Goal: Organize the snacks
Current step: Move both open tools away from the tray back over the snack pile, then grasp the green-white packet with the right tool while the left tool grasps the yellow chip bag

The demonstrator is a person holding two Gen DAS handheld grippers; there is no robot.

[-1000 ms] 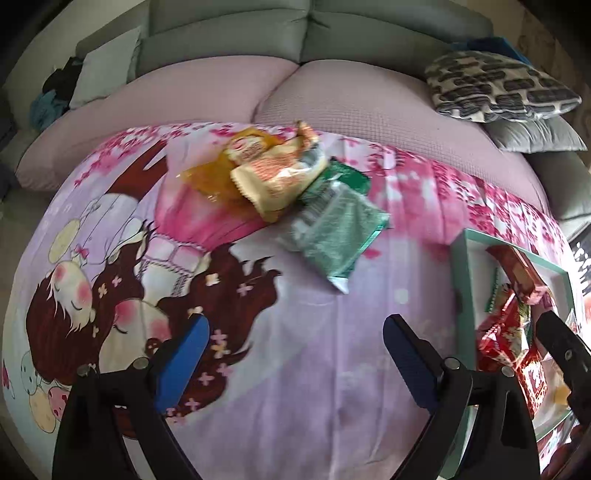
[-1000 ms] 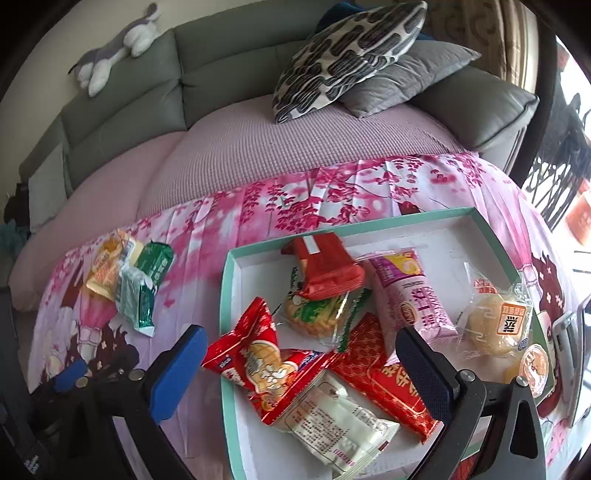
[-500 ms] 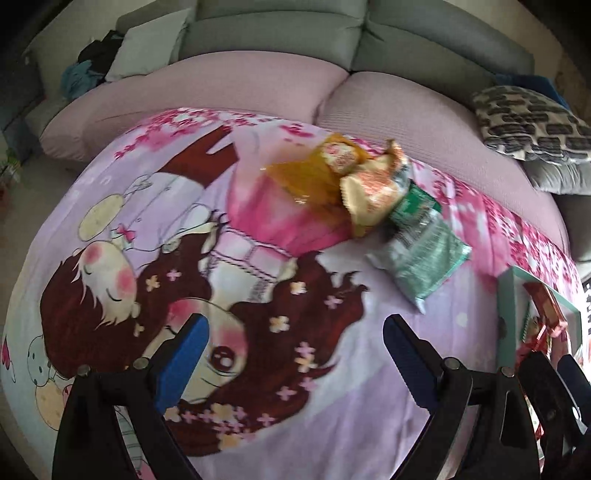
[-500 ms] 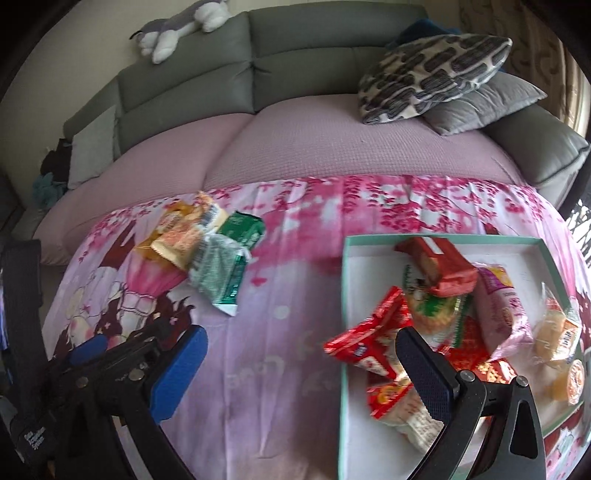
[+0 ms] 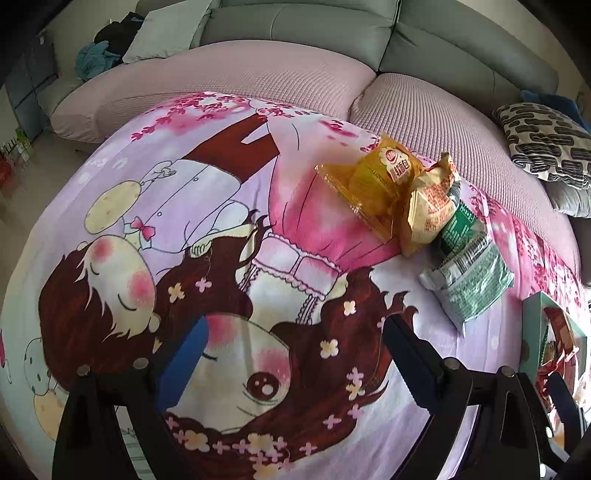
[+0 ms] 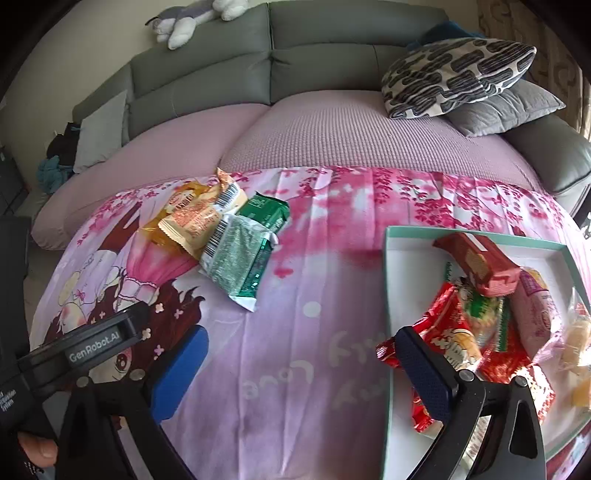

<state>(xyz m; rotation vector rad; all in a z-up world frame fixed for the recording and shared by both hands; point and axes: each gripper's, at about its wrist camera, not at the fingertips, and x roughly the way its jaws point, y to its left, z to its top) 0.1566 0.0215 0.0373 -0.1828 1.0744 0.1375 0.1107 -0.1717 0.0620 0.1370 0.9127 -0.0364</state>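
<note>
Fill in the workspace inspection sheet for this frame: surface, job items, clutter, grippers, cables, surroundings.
Surface: cartoon-print blanket spread in front of the sofa.
Job's things: teal-rimmed tray holding several snack packets; loose pile of yellow, cream and green packets on the blanket, outside the tray.
Clutter: nothing seen on the blanket beyond the snacks.
Grippers: left gripper open, empty, above the blanket; right gripper open, empty, one finger over the tray's near corner.
Cables: nothing seen.
Surroundings: grey sofa, patterned pillow, plush toy, clothes heap.
</note>
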